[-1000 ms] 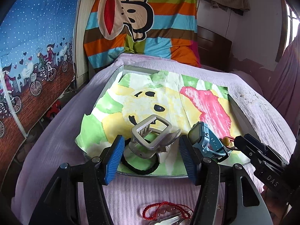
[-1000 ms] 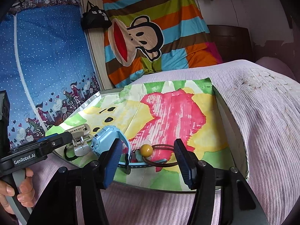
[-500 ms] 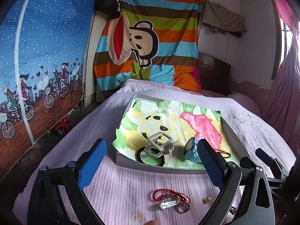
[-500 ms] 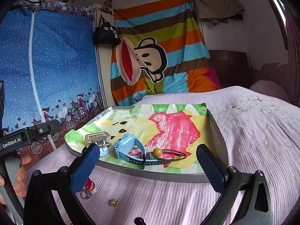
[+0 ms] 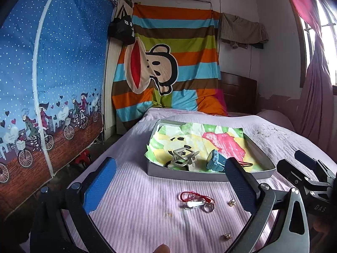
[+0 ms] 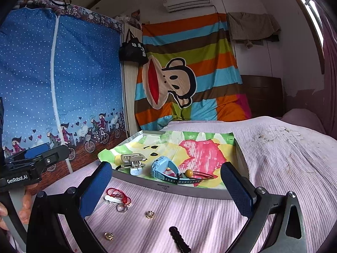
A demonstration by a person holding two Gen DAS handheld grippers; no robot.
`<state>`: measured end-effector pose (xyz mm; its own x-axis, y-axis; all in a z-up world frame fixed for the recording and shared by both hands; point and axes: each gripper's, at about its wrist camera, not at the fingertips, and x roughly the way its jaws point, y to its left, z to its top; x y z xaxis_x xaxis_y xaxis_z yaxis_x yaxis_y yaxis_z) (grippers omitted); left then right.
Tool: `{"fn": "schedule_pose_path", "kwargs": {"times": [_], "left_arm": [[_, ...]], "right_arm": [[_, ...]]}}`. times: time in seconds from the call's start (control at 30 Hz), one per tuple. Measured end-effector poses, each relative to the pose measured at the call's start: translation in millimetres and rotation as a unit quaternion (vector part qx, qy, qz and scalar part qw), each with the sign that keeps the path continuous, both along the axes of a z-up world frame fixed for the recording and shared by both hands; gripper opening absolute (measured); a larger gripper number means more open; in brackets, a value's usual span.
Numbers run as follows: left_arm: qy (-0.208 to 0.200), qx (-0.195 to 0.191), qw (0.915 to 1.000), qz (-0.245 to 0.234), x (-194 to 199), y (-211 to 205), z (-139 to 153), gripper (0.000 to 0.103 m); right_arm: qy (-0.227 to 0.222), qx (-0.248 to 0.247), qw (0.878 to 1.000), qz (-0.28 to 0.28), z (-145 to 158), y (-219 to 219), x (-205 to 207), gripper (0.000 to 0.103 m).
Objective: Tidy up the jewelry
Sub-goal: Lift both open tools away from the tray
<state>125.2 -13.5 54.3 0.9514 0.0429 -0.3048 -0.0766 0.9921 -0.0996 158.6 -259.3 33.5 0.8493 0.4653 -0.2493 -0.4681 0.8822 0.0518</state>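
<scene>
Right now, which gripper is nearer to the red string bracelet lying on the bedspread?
Left. The red string bracelet lies between the open left gripper's fingers, slightly right of centre. The right gripper has it beside its left finger, off to the side.

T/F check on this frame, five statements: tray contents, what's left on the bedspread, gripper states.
1. The blue watch lies in the tray. True.
2. The hair claw clip lies on the bedspread. False: it is in the tray.
3. The red cord bracelet is outside the tray, on the bedspread. True.
4. The left hand-held gripper holds the watch. False: jaws open, empty.
5. The right hand-held gripper is shut. False: open, empty.
</scene>
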Motion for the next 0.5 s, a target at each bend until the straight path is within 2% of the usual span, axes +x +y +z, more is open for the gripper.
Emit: {"fn": "schedule_pose_path", "kwargs": {"times": [0.23,0.37,0.5], "left_arm": [[-0.002,0.001,1.0,-0.001,-22,-3,-5,0.101],[0.008,0.002,0.9999,-0.007,-29,-8,-14,0.101],[0.018,0.004,0.9998,-0.01,-33,-11,-23,0.101]], "right_arm": [[-0.011,-0.014,1.0,-0.008,3,-9,-26,0.103],[0.0,-0.022,1.0,-0.007,-1,-14,-32,0.103],[0.01,-0.05,0.999,-0.007,-6,-14,-38,0.103]]}}
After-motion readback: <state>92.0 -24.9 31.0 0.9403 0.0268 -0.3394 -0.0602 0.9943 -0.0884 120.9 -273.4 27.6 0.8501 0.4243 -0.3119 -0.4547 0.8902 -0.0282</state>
